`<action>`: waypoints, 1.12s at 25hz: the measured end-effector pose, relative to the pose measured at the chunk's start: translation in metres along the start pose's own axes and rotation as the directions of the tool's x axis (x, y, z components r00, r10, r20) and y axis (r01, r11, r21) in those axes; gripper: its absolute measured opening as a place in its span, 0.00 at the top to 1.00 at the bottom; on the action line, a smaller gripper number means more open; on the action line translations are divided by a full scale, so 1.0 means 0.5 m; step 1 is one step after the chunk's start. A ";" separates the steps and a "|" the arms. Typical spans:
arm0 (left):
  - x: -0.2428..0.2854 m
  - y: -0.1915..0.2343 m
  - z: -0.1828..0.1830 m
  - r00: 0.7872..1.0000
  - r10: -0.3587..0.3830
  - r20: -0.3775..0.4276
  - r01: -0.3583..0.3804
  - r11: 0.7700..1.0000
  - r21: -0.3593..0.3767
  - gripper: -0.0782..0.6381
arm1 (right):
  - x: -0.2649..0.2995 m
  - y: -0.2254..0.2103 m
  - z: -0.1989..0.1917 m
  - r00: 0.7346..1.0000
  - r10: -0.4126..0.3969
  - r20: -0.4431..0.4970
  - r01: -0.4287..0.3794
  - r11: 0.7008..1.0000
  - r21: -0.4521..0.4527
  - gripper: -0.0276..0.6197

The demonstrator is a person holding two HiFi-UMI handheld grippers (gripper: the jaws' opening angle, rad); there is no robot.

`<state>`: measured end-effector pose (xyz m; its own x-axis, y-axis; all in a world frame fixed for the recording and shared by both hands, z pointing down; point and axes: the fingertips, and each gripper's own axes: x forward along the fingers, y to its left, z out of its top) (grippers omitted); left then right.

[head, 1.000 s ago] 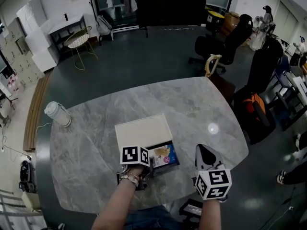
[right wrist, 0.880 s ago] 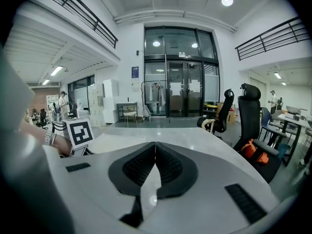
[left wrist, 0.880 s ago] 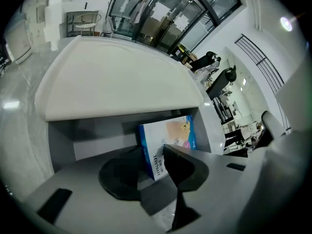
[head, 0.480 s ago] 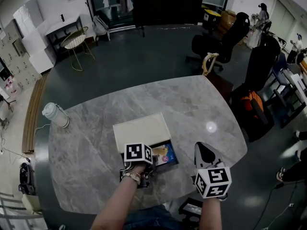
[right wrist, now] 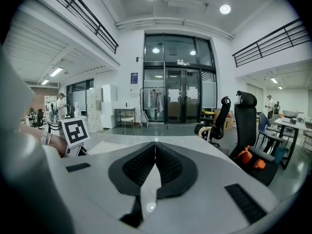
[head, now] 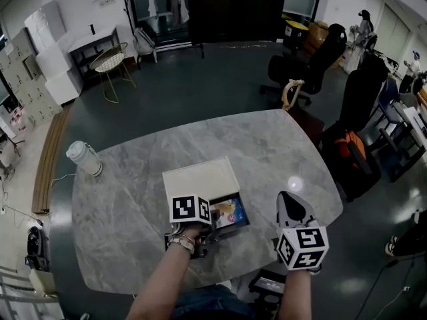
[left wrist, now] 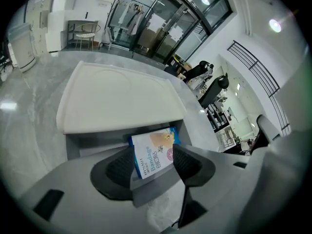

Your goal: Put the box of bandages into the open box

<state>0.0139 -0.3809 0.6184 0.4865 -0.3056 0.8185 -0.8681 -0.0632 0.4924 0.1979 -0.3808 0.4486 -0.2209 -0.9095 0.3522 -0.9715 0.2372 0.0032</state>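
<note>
The small blue-and-white cardboard box of bandages (head: 227,213) (left wrist: 155,144) is lying flat inside the shallow grey open box with a cream lid (head: 200,177) (left wrist: 119,99), toward its 5 o'clock corner, on the grey marble worktop (head: 127,185). The left gripper (left wrist: 153,152) is standing wide, its jaws flanking the carton without pressing on it. The right gripper (head: 291,212) (right wrist: 155,149) is hovering at 3 o'clock, jaws together and empty. The carton is probably light, thin-walled and easily crushed, so a gentle hold across its narrow edges is looking safest.
</note>
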 end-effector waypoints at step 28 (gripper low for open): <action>-0.375 -0.088 0.144 0.688 -0.242 0.684 -0.009 0.940 0.342 0.87 | -0.077 0.069 0.108 0.981 0.097 0.167 -0.088 0.994 -0.058 0.92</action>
<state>-0.0464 -0.3890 0.4219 0.4773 -0.8450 0.2411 -0.8540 -0.3813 0.3539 0.1683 -0.3561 0.3843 -0.3253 -0.9264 0.1899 -0.9415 0.3359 0.0259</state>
